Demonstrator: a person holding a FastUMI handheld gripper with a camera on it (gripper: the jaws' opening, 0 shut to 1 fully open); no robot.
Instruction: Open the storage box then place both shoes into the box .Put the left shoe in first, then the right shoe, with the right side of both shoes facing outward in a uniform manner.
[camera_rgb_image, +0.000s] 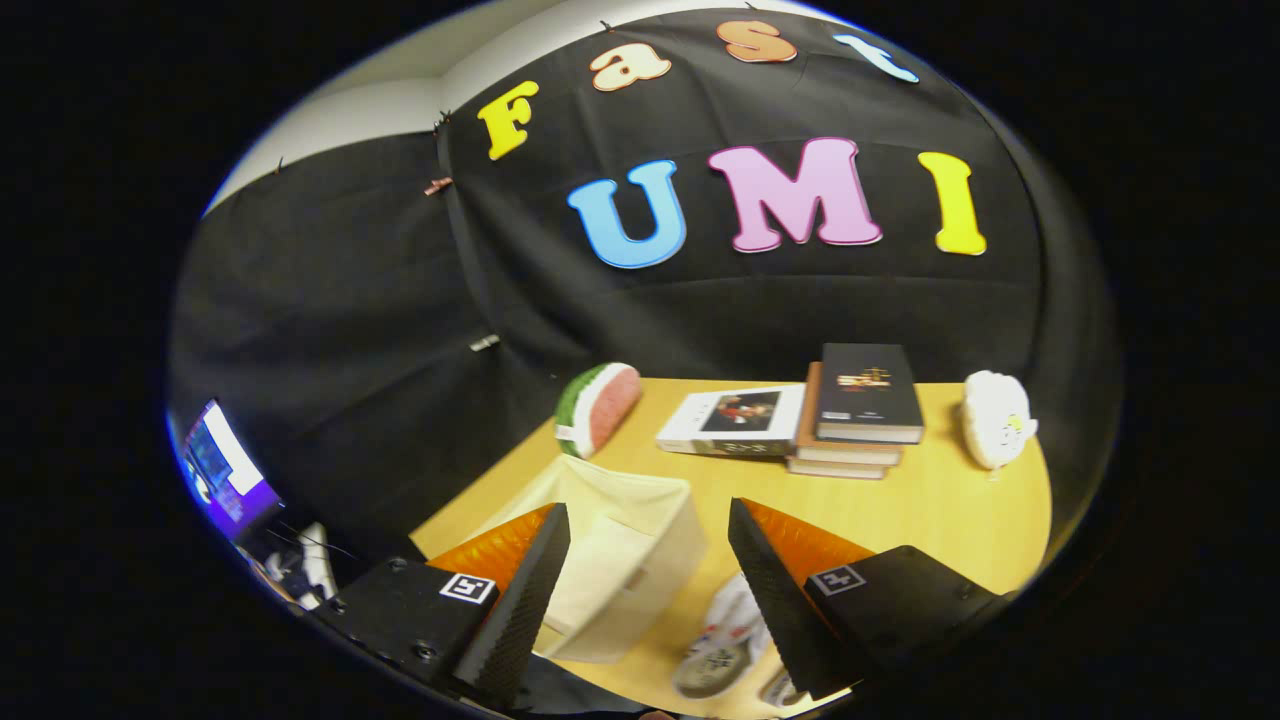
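While the gripper (648, 560) jaws stand apart, the cream fabric storage box (625, 560) sits between them, beside pale shoes (725, 650).

Black cloth wall (330, 330), wooden table (930, 510), lit screen (225, 470)

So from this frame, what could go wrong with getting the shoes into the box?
1. The tool hangs open with nothing between its fingers, above the storage box; the cloth wall looks soft and may buckle if pushed.
2. The shoes lie close beside the box, partly hidden by one finger, so left and right could be mixed up.
3. The box sits near the table edge and could slide off.
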